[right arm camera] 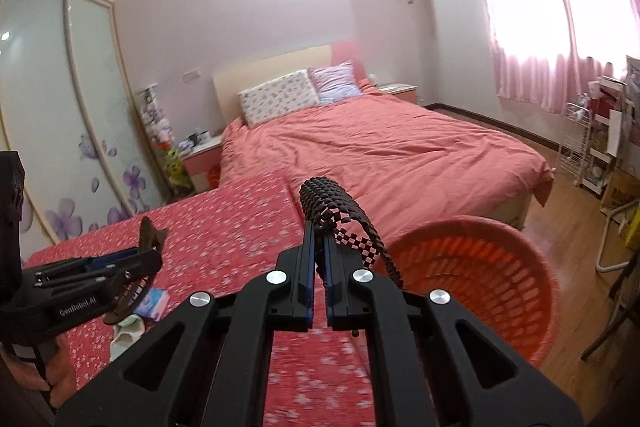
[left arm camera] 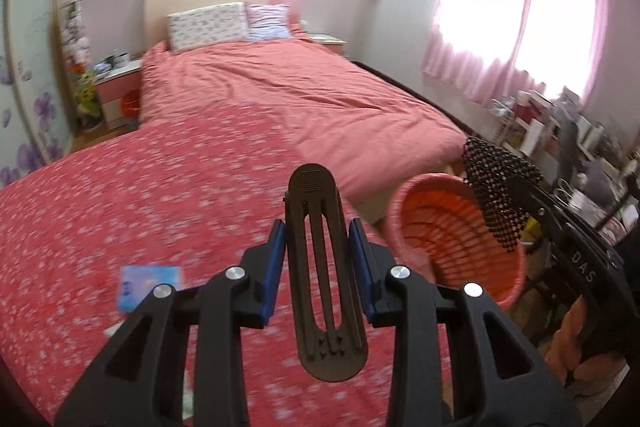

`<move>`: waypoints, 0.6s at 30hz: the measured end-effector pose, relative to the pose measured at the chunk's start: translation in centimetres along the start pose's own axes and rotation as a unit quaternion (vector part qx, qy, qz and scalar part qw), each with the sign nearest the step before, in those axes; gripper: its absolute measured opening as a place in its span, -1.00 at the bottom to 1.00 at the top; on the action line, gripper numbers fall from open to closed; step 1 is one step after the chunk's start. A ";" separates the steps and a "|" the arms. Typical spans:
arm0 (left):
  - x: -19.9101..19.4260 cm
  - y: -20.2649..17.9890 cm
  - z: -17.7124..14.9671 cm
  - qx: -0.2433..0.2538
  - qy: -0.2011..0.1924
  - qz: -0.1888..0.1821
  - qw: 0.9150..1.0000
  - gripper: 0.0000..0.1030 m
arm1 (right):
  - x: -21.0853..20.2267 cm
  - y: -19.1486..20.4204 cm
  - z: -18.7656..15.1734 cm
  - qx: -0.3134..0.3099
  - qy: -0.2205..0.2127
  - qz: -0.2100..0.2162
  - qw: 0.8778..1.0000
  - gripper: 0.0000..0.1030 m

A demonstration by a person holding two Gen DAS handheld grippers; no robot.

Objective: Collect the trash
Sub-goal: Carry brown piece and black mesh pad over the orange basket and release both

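Left claw (left arm camera: 320,267) clamped on brown slotted piece (left arm camera: 325,275); right claw (right arm camera: 319,281) clamped on checkered black band (right arm camera: 340,211) beside orange basket (right arm camera: 480,279) off the bed's (right arm camera: 224,239) right edge.

The left gripper (left arm camera: 320,259) has its blue-padded jaws clamped on a dark brown slotted plastic piece (left arm camera: 326,275). The right gripper (right arm camera: 319,267) pinches a black-and-white checkered woven strap (right arm camera: 340,207).
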State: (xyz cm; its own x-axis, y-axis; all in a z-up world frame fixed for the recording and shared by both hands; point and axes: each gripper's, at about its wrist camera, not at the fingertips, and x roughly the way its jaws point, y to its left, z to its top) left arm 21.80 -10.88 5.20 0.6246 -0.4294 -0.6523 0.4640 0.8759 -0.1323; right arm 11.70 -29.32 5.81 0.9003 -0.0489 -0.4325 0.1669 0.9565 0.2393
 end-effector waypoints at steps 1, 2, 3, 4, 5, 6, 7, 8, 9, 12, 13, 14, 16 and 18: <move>0.5 -1.0 0.0 0.005 0.001 -0.008 1.000 -0.37 | -0.2 -0.7 0.0 0.003 -0.002 -0.004 1.000 -0.92; 0.9 -2.1 0.2 0.011 0.003 -0.016 1.000 -0.37 | -0.4 -1.3 0.1 0.007 -0.005 -0.010 1.000 -0.92; 1.4 -3.0 0.2 0.017 0.005 -0.023 1.000 -0.37 | -0.5 -1.8 0.2 0.010 -0.006 -0.014 1.000 -0.92; 1.8 -3.6 0.3 0.021 0.006 -0.028 0.999 -0.37 | -0.7 -2.4 0.2 0.014 -0.007 -0.018 1.000 -0.92; 2.1 -4.3 0.3 0.024 0.008 -0.033 0.999 -0.37 | -0.7 -3.1 0.3 0.019 -0.008 -0.023 1.000 -0.92; 2.6 -5.1 0.4 0.028 0.011 -0.040 0.999 -0.37 | -0.8 -3.5 0.3 0.022 -0.008 -0.026 0.999 -0.92; 3.1 -5.9 0.4 0.032 0.014 -0.047 0.998 -0.37 | -0.9 -4.3 0.3 0.028 -0.009 -0.032 0.999 -0.92; 3.5 -6.5 0.4 0.035 0.016 -0.052 0.998 -0.37 | -0.9 -4.6 0.2 0.031 -0.009 -0.034 0.999 -0.92; 4.1 -7.4 0.4 0.040 0.018 -0.058 0.997 -0.37 | -0.9 -5.2 0.2 0.035 -0.009 -0.038 0.999 -0.92; 5.2 -9.3 0.3 0.049 0.023 -0.074 0.996 -0.37 | -0.8 -6.3 0.0 0.046 -0.009 -0.046 0.998 -0.92; 5.6 -9.7 0.3 0.052 0.024 -0.080 0.995 -0.37 | -0.6 -6.7 0.1 0.050 -0.009 -0.048 0.998 -0.92; 5.9 -10.1 0.2 0.054 0.026 -0.083 0.995 -0.37 | -0.5 -7.3 -0.1 0.056 -0.009 -0.050 0.997 -0.92; 7.0 -10.9 0.2 0.058 0.033 -0.090 0.994 -0.37 | -0.3 -7.9 -0.1 0.064 -0.008 -0.052 0.997 -0.92; 7.9 -11.7 0.1 0.062 0.039 -0.094 0.993 -0.37 | 0.0 -8.8 -0.2 0.072 -0.007 -0.053 0.996 -0.92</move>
State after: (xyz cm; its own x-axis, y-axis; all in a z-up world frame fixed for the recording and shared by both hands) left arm 21.39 -24.52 1.73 0.4712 -0.5608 -0.6808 0.6444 0.7459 -0.1685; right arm 10.13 -37.64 3.55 0.8797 -0.1519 -0.4506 0.3164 0.8944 0.3163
